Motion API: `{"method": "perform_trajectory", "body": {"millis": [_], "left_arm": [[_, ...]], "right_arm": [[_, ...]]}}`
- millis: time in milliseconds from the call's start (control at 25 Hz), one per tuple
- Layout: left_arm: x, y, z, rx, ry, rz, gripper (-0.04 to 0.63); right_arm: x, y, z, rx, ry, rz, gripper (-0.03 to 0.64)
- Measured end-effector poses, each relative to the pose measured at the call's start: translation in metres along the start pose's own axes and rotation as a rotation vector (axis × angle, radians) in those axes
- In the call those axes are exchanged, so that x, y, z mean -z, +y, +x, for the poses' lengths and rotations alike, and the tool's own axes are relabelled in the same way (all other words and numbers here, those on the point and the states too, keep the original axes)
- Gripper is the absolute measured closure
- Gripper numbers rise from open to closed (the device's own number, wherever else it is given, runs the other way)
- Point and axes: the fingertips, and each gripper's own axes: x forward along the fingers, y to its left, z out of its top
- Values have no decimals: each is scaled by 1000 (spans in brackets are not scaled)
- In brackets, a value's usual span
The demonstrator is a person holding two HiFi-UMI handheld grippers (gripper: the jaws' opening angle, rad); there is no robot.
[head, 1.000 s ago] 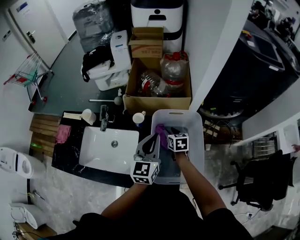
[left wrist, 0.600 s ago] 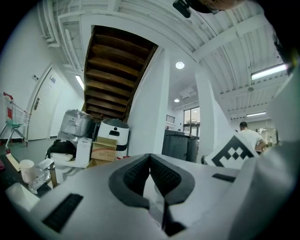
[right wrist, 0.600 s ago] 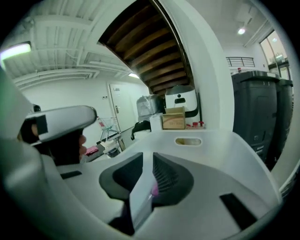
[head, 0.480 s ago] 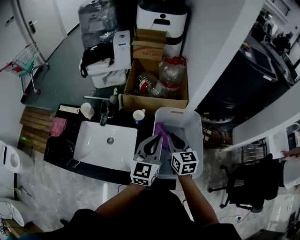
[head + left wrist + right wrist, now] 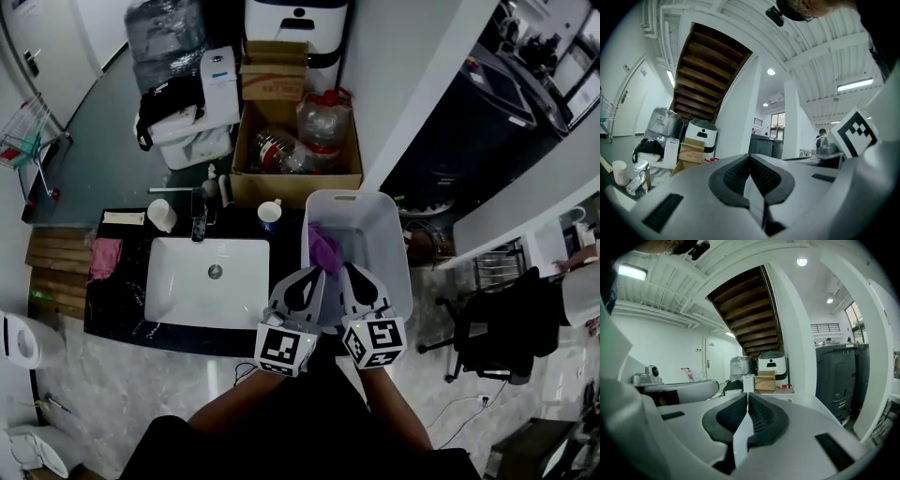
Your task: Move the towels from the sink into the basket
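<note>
Left gripper (image 5: 312, 274) shut, empty. Right gripper (image 5: 351, 272) jaws just closed, nothing between. Both hover over near rim of basket (image 5: 396, 246). Purple towel (image 5: 324, 249) lies in basket; sink (image 5: 183, 292) looks bare. Likely finishing: lift clear of rim, avoid snagging towel.

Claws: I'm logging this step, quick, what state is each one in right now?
Left claw: closed, empty.
Right claw: closed, empty; its jaws have just been closing with nothing between them.
</note>
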Motion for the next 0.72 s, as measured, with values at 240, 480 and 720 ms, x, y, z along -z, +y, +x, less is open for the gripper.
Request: {"method": "perform_trajectory", "body": {"millis": [240, 480, 720], "left_arm": [[-6, -10, -15, 90, -42, -113, 583], [-8, 1, -35, 25, -45, -59, 583], [-5, 19, -68, -105, -26, 14, 583]], "right_arm": [[-8, 12, -16, 66, -23, 0, 592], [-13, 36, -19, 44, -43, -24, 592], [-16, 73, -22, -72, -78, -71, 592]]}}
